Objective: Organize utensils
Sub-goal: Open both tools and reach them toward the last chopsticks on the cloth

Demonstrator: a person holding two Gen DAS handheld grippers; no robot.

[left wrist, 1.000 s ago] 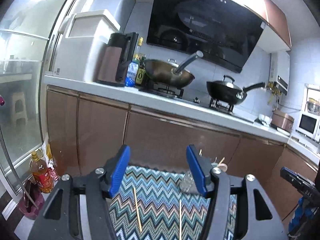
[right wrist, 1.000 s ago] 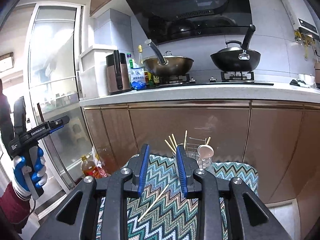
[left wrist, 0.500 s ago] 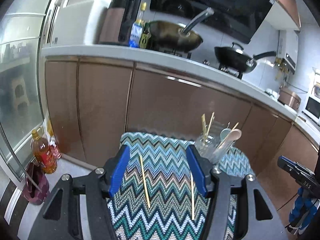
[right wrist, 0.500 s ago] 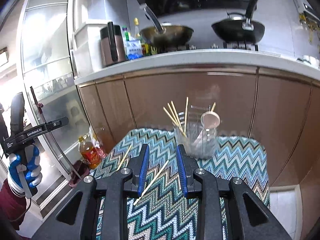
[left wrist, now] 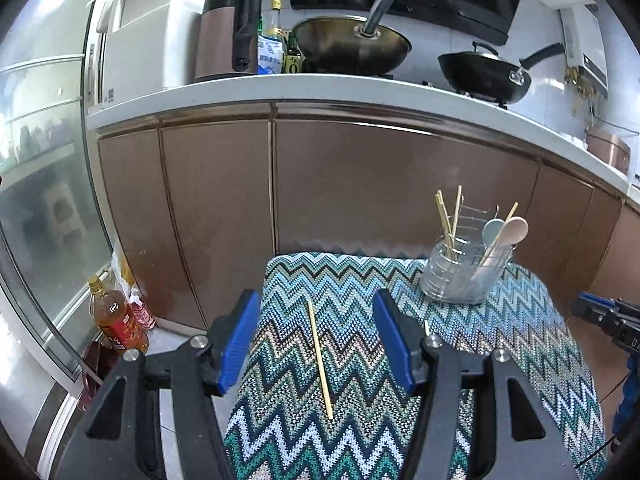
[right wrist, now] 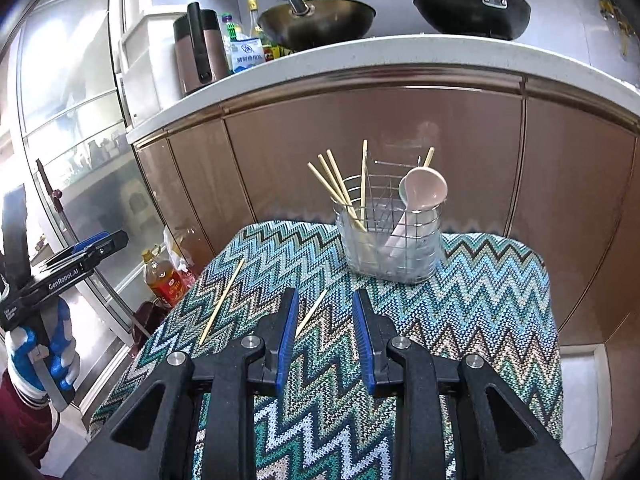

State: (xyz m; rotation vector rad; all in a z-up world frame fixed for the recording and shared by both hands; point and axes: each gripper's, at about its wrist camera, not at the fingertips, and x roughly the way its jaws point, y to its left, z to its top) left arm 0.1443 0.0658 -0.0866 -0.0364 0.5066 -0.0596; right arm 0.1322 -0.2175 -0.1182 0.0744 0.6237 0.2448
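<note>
A small table with a zigzag cloth (left wrist: 352, 292) (right wrist: 472, 280) stands before brown cabinets. A wire utensil holder (left wrist: 466, 276) (right wrist: 394, 236) at its far side holds several chopsticks and two spoons. One loose chopstick (left wrist: 319, 354) (right wrist: 222, 302) lies on the cloth between my left fingers. A second chopstick (right wrist: 312, 312) lies beside my right gripper's left finger; only its tip (left wrist: 426, 326) shows in the left wrist view. My left gripper (left wrist: 318, 344) is open wide and empty above the cloth. My right gripper (right wrist: 325, 332) is open narrowly and empty.
The counter (left wrist: 360, 92) above carries two woks, a kettle and bottles. An oil bottle (left wrist: 118, 320) (right wrist: 164, 280) stands on the floor left of the table by a glass door. The left hand-held gripper (right wrist: 60, 276) shows at the far left in the right wrist view.
Both grippers have tilted down and come closer to the table. The cloth, the loose chopsticks and the holder now fill more of each view. The jaw openings look unchanged.
</note>
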